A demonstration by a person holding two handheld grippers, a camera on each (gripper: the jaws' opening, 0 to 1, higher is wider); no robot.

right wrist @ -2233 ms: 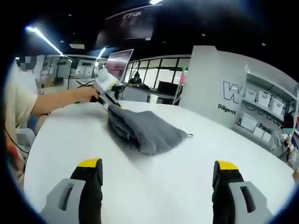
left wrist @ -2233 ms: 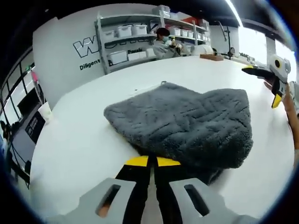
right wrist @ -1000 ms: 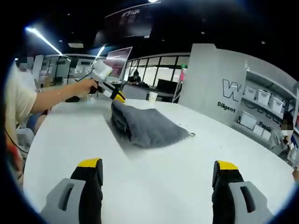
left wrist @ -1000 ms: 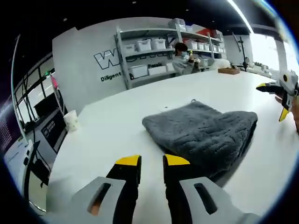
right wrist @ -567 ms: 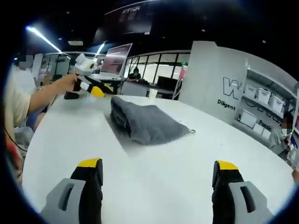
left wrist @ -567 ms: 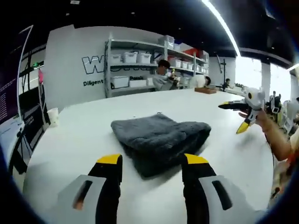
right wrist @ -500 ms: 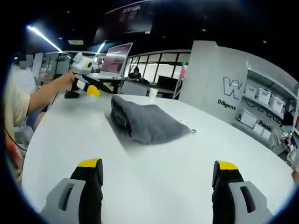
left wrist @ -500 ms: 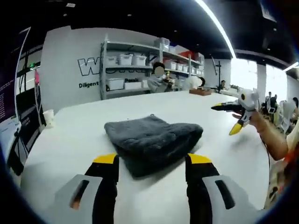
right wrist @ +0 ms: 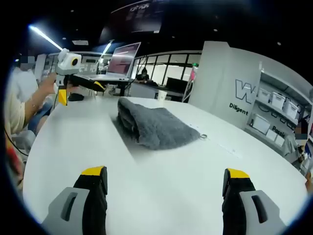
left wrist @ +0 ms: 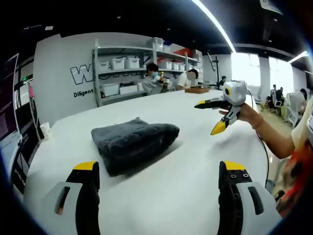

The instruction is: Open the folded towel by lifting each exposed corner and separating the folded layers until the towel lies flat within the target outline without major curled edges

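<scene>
Towel (left wrist: 132,142) dark grey; table (left wrist: 186,181) white; gripper (left wrist: 164,178) tips yellow.

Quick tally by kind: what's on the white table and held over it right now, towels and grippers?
Folded dark grey plush towel: 1
Hand-held grippers with yellow-tipped black fingers, both open and off the towel: 2, the left gripper and the right gripper
Total: 3

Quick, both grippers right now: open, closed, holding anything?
Left gripper: open, empty, away from the folded towel.
Right gripper: open, empty, held short of the towel.
</scene>
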